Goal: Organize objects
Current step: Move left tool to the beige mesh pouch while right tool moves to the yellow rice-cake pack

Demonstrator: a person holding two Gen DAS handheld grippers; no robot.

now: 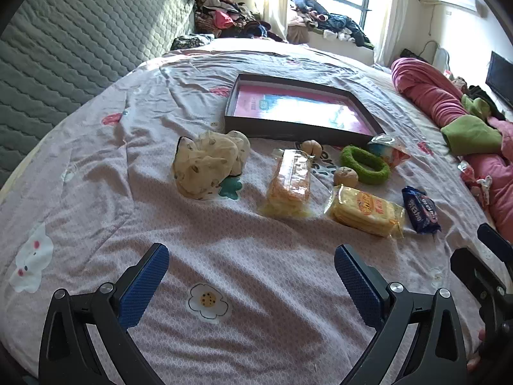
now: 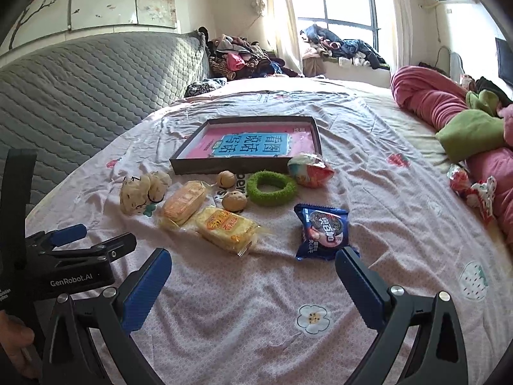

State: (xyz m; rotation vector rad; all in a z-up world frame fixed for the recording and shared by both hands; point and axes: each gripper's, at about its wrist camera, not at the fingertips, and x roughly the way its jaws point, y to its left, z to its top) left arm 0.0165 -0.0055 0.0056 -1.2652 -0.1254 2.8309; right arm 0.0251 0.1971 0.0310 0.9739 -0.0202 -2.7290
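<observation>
Left wrist view shows the left gripper (image 1: 251, 272) with its blue pads spread wide above the pink patterned bedsheet (image 1: 224, 250), nothing between them. Across the middle of the frame the things to sort lie loose on the sheet: a cream spotted scrunchie (image 1: 208, 163) at centre left, a clear cracker pack (image 1: 290, 181) to its right, and a yellow cracker pack (image 1: 365, 213) further right. A blue cookie packet (image 1: 421, 213) lies just beside the yellow pack. A green fuzzy ring (image 1: 364, 163) sits near two walnuts (image 1: 345, 177), and a wrapped egg-shaped sweet (image 1: 388, 149) touches the ring's far side. Behind them, in the upper centre, a dark shallow box (image 1: 298, 131) holds a pink booklet (image 1: 301, 107). At the right edge part of the right gripper shows.

Right wrist view shows the right gripper (image 2: 253, 271) equally wide apart and empty, low in the frame, with the blue cookie packet just above its right finger. A person's hand (image 2: 16, 343) shows at the lower left. A pink quilt (image 2: 429, 96) lies bunched at the upper right.
</observation>
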